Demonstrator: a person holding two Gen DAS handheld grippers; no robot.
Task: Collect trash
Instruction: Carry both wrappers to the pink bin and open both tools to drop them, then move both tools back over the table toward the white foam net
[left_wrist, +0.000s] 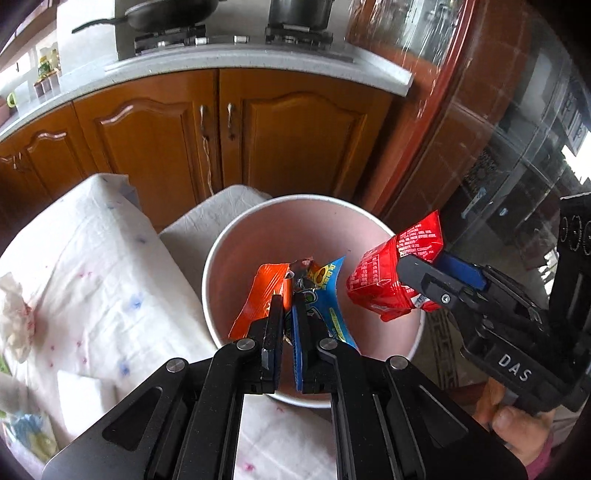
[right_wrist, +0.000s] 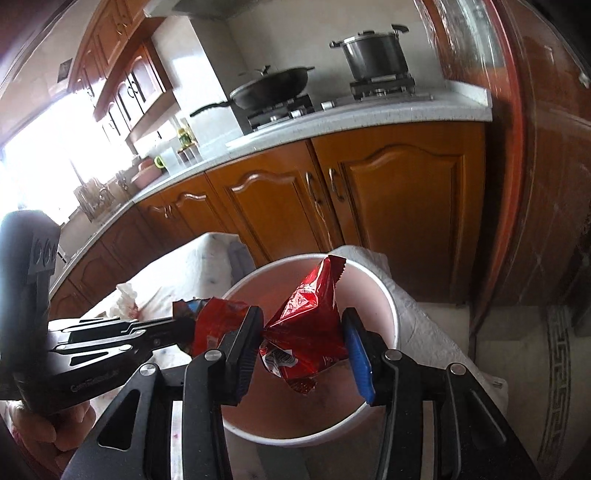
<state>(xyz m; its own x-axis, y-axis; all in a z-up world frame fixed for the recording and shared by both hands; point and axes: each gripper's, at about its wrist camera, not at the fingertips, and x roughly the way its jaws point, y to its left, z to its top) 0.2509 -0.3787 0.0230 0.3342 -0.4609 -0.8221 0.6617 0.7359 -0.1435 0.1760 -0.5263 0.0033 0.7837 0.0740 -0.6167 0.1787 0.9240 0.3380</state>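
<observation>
A pink bin (left_wrist: 258, 229) with a white rim stands beside the cloth-covered table. Above its mouth my left gripper (left_wrist: 288, 302) is shut on a bunch of wrappers: an orange wrapper (left_wrist: 258, 291), a blue wrapper (left_wrist: 328, 291) and a dark scrap between them. To the right, over the bin's rim, my right gripper (left_wrist: 424, 260) is shut on a red snack bag (left_wrist: 384, 277). In the right wrist view the red snack bag (right_wrist: 306, 317) is pinched between both pads of the right gripper (right_wrist: 303, 321) above the bin (right_wrist: 373, 291), and the left gripper (right_wrist: 184, 328) comes in from the left with its wrappers (right_wrist: 214, 321).
A white spotted cloth (left_wrist: 96, 273) covers the table left of the bin, with a crumpled stained tissue (left_wrist: 14, 317) on it. Brown cabinet doors (left_wrist: 295, 140) and a stove with a pan and a pot stand behind. A glass door (left_wrist: 498, 122) closes the right side.
</observation>
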